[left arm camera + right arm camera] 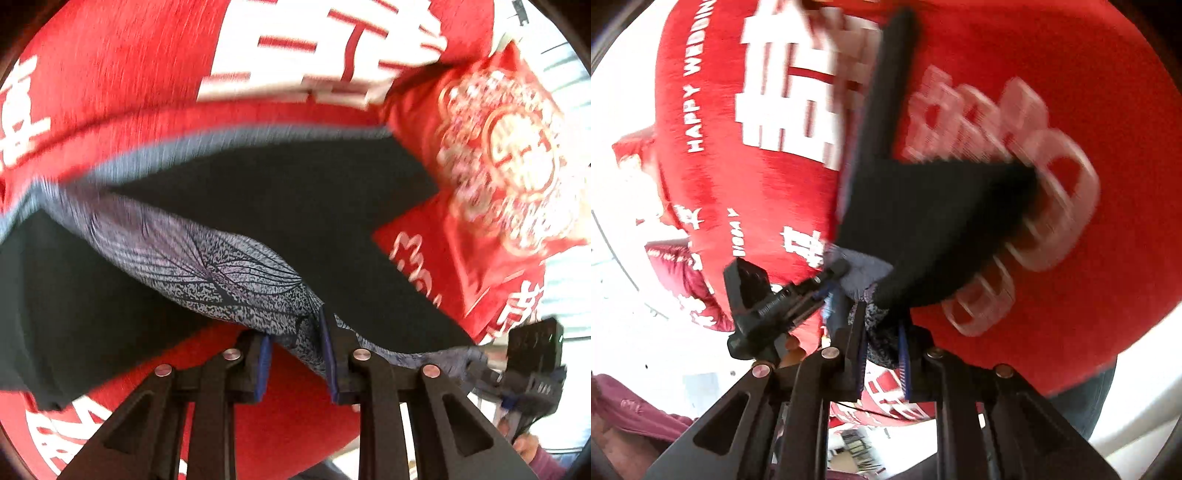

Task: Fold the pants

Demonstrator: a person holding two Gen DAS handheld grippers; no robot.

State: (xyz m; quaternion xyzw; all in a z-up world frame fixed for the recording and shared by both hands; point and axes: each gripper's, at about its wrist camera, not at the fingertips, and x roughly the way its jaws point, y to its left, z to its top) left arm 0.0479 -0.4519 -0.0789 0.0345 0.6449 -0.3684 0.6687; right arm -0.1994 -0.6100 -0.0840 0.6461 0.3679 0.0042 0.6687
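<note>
While blurred: dark pants (280,206) w/ grey leaf-print lining, red blanket (110,74).

You see black pants (258,192) with a grey leaf-veined, speckled waistband (207,266) at frame centre, over a red bedcover (110,74) printed with white characters.

Pants (258,206) hang before me, above bedspread (122,74). My left gripper (297,354) at their near edge; my right gripper (882,350) beside it, to right. Pillow (491,177) far right.
</note>
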